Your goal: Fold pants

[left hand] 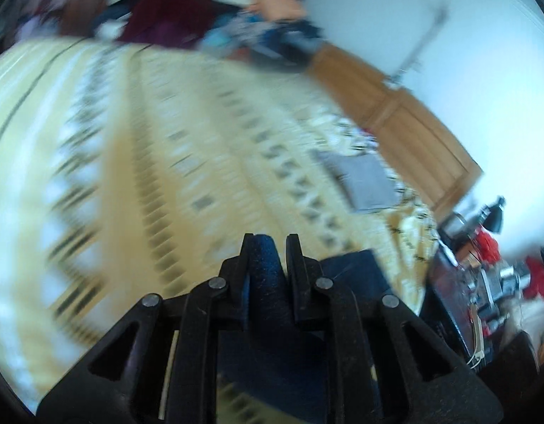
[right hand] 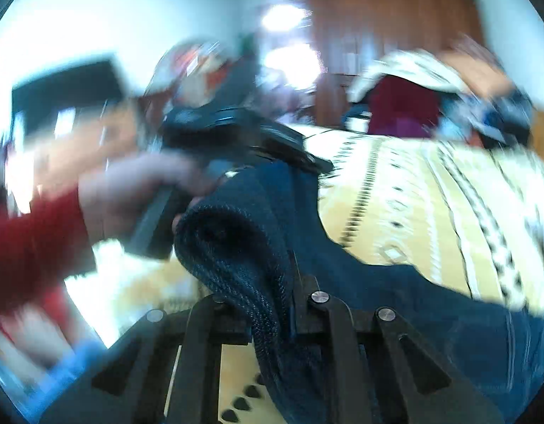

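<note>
Left wrist: the left gripper (left hand: pixel 268 243) is pinching a fold of the dark blue pants (left hand: pixel 266 282) between its fingers, cloth trailing down over the yellow patterned bedspread (left hand: pixel 165 148). Right wrist: the right gripper (right hand: pixel 272 304) is clamping a thick ribbed edge of the pants (right hand: pixel 243 247), the rest draping right across the bedspread (right hand: pixel 431 212), the left gripper (right hand: pixel 229 127) blurred just beyond. Fabric is looking soft, heavyish and floppy, so gripping at hemmed edges seems safest.

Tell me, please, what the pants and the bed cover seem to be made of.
Pants: dark blue, matte, probably denim; a coarse diagonal weave and thick stitched edge show near the right gripper. Bed cover: cream woven cloth with a dark geometric pattern, matte; blur hides the weave, so cotton is only a guess.
</note>
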Demonstrator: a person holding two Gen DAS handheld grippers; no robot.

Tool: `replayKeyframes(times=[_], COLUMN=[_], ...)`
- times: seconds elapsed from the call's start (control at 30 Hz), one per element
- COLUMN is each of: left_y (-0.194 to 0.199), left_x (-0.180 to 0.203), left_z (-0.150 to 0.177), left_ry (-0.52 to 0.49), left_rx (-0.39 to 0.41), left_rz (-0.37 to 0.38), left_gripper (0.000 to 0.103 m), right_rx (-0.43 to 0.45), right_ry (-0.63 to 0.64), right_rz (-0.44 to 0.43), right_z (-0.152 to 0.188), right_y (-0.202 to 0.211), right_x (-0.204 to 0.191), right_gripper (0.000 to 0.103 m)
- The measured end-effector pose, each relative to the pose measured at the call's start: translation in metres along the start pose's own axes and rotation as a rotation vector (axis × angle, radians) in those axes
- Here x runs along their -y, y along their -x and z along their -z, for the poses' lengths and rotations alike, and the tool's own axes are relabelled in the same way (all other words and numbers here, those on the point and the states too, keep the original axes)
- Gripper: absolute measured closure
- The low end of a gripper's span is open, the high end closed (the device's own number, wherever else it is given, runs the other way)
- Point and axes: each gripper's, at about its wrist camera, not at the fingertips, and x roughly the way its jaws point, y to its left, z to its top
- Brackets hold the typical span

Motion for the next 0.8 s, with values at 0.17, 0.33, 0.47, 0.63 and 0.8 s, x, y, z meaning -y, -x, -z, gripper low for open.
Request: replayKeyframes(times=[0.17,0.33,0.47,0.63,0.8], left_y=[-0.112,-0.241,-0.327,-0.368,-0.373], left_x=[0.106,0.176,0.201,0.229,0.227], left_z=[-0.033,-0.010,0.031,0.069,0.078], left_ry=[-0.132,-0.206,-0.212,-0.303,-0.311], left_rx=[-0.071,-0.233,-0.375,-0.451,-0.469], left_rz=[0.093,0.126,0.125,0.080,0.058], left_gripper=[0.086,0.086,0.087,0.087,0.086], right_rx=[0.096,0.153,0.150,0.103,0.065], right_ry=[-0.422,-0.695,-0.861,-0.946,-0.952], right_rz=[-0.017,0.019,0.078,0.081,0.066], right_z=[0.016,0.073,0.134,0.186,0.197], right_y=[0.068,0.114,0.146,0.155,0.158], right_x=[0.135,0.242,0.305,0.338,0.345], right_gripper=[0.088,0.088,0.088,0.087,0.076])
